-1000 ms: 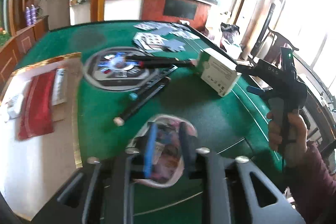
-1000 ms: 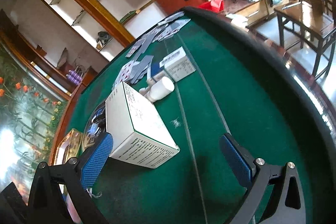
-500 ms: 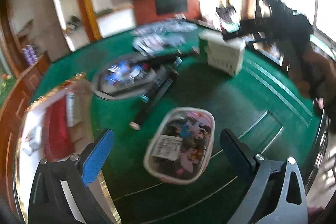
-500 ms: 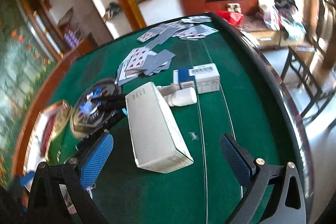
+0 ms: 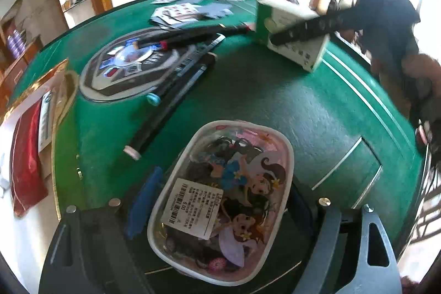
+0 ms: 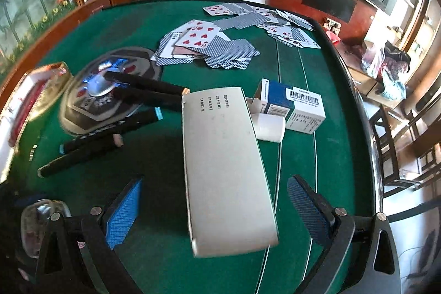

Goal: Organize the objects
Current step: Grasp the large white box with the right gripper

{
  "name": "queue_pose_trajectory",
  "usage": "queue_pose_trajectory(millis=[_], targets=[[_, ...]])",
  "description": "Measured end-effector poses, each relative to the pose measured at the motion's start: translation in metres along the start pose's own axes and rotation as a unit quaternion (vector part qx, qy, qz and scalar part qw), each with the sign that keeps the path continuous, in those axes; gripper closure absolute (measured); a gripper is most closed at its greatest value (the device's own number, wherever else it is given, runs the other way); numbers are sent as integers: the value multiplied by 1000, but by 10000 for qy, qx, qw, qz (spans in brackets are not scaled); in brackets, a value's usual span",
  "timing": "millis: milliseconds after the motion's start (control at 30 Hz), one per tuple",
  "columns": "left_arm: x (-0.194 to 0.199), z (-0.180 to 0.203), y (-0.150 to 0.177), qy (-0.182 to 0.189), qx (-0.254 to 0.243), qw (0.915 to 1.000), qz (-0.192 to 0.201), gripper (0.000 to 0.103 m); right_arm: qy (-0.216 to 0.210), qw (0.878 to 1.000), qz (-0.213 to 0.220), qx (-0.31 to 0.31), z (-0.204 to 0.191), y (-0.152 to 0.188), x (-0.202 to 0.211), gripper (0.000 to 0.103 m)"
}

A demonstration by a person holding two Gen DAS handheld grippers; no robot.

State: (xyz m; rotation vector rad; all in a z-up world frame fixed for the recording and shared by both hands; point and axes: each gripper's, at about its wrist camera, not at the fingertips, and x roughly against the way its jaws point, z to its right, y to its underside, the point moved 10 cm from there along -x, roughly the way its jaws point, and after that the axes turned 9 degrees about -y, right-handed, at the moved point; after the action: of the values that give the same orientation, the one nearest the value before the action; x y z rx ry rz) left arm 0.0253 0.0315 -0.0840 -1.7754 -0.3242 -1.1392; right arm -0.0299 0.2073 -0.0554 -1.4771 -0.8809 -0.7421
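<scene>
A clear oval cartoon-printed case (image 5: 223, 200) lies on the green table (image 5: 289, 106) between the blue pads of my left gripper (image 5: 220, 208), which stands open around it. A tall white box (image 6: 226, 170) stands between the pads of my right gripper (image 6: 217, 211), which is open; the pads do not touch the box. The same box shows in the left wrist view (image 5: 292, 37) with the right gripper over it. Black markers (image 6: 99, 139) lie left of the box.
A round grey disc (image 6: 104, 92) with markers on it sits at the left. Playing cards (image 6: 209, 46) are spread at the far side. A white bottle (image 6: 270, 128) and a blue-and-white box (image 6: 295, 109) lie behind the tall box. A gold-edged tray (image 5: 33, 134) is at the left.
My left gripper let go of the cartoon case, opened wide, and has now come down around it. My right gripper has moved in over the white box, which now sits between its pads.
</scene>
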Motion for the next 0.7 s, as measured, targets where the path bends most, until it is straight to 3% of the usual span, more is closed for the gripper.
queue_pose_trajectory(millis=[33,67,300,533,600,700], targets=[[4,-5,-1,-16,122,9999,70,20,-32,10000,-63,-48,0,1,-3,42],[7,-8,-2,5,182,9998,90,20,-40,9997,-178,-132,1,4,-6,60],[28,-17,-2,99,554,9980,289,20,-154,9983,172,-542,2,7,17,60],[71,-60,0,129,1204,9913,519,20,-891,9913,515,-820,-26,3,56,59],[86,-85,3,-8,1421,9881,582,19,-1153,9888,540,-780,-50,1,61,59],[103,-134,13,-514,1732,9818,589,19,-1601,9832,529,-692,-92,-2,63,59]])
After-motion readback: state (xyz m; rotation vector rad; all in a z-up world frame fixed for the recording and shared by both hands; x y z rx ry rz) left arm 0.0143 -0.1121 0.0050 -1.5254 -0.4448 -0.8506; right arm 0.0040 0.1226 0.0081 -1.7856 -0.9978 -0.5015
